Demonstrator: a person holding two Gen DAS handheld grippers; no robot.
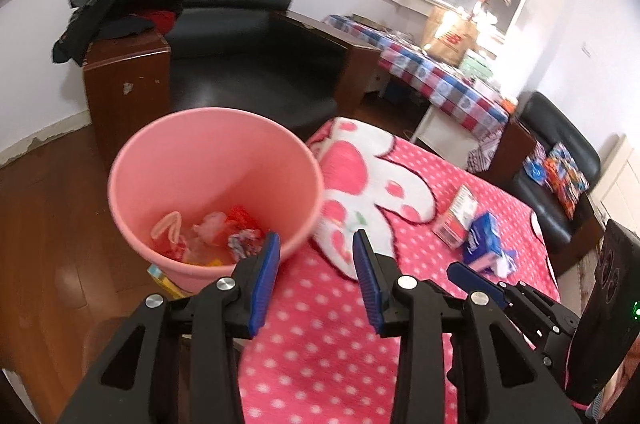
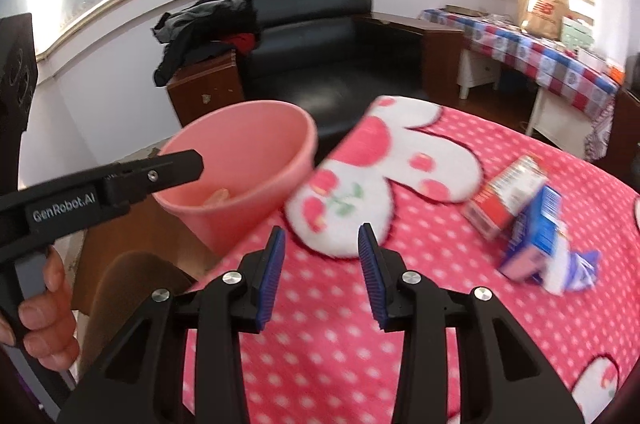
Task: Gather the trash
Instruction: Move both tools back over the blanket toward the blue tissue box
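A pink bin (image 1: 216, 184) stands on the floor beside the bed's corner; wrappers and crumpled trash (image 1: 212, 236) lie in its bottom. It also shows in the right wrist view (image 2: 244, 164). On the pink polka-dot blanket (image 1: 320, 344) lie a red and white carton (image 1: 456, 220) and a blue tissue pack (image 1: 482, 244), touching each other; both show in the right wrist view, the carton (image 2: 508, 196) and the pack (image 2: 536, 236). My left gripper (image 1: 316, 244) is open and empty by the bin's near rim. My right gripper (image 2: 322, 238) is open and empty over the blanket.
A black leather armchair (image 1: 248, 48) with wooden arms and piled clothes (image 1: 120, 4) stands behind the bin. A table with a checked cloth (image 1: 436, 80) and a second black chair (image 1: 560, 164) stand to the right. The floor (image 1: 52, 224) is wood.
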